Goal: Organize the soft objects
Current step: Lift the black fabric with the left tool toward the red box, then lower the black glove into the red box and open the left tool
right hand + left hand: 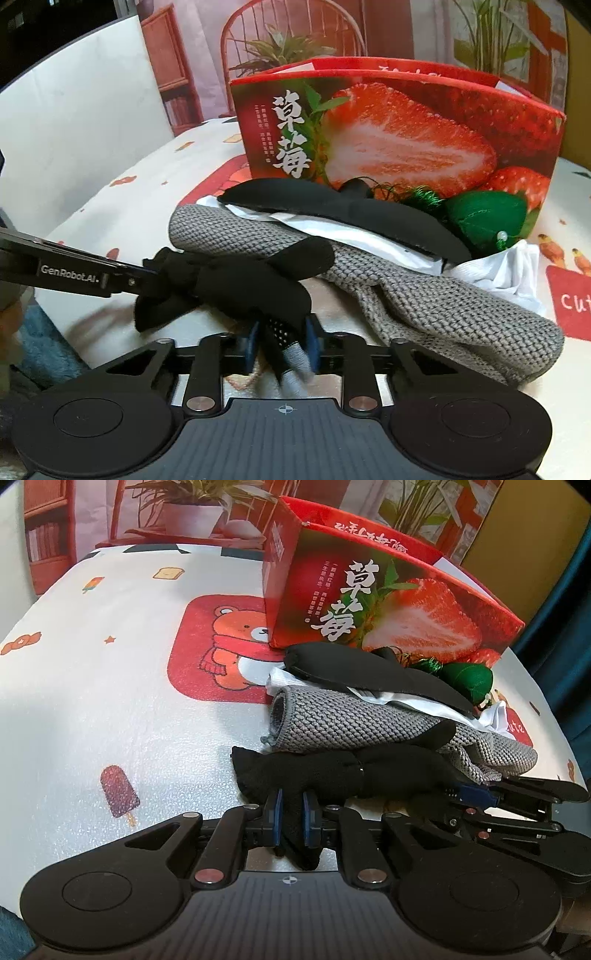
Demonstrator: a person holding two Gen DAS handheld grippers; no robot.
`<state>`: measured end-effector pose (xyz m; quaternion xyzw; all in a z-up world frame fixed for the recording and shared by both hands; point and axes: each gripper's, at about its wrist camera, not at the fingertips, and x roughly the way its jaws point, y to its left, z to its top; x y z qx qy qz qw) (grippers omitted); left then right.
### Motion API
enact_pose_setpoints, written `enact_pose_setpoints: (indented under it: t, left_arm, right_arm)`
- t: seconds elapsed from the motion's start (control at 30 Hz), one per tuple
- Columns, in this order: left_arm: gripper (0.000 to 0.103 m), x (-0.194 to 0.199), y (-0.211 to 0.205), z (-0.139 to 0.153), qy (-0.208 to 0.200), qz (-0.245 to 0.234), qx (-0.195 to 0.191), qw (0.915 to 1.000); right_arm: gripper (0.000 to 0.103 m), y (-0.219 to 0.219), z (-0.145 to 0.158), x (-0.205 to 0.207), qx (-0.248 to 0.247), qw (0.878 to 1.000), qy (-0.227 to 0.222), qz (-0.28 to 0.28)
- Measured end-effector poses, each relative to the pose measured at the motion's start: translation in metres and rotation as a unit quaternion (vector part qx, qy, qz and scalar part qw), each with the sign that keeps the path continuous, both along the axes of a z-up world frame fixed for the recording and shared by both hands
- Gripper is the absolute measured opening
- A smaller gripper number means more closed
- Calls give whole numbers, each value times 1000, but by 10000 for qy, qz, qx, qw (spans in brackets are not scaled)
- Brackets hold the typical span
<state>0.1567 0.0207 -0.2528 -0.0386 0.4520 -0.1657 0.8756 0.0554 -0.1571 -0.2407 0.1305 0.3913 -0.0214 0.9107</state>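
Black sock (332,775) lies on the table (110,709) in front of the grey knit cloth (332,723), pinched at both ends: left gripper (291,814) clamped tight on one end, right gripper (282,343) squeezing the other (strawberry box (388,136) sits behind).

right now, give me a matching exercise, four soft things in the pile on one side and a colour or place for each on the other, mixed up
Things:
1. knitted cloth
2. plush toy
3. black sock
4. eye mask

Descriptions:
A. green, beside the strawberry box
B. clamped in the left hand-held gripper
C. grey, low in the pile
D. black, on top of the white cloth

Pairs: 1-C, 2-A, 3-B, 4-D
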Motion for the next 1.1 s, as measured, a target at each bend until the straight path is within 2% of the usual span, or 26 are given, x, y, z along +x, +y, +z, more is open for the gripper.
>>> enact_pose_setpoints:
  t: [0.17,0.43,0.6,0.93,1.1]
  left_arm:
    - [11,-1,4,7,-89,42,-93,9999]
    - [8,-10,3,47,-902,-23,-67,9959]
    - [8,-11,-4,69,-1266,-115,-28,9919]
    - [8,13,-22,92,-1508,-253,-87,9882]
    - [8,22,-34,109,-1777,-356,52,9834]
  right_arm:
    - [18,-3,2,-1,197,9998,-59,-54]
    - [17,-9,25,-5,219,9985,-489,-76]
    - [17,-13,45,-1,189,9964,-812,-114]
    - [17,-39,75,16,13,9923,-1193,-339]
    - [17,-52,88,27,-121,9896,-1365,-430]
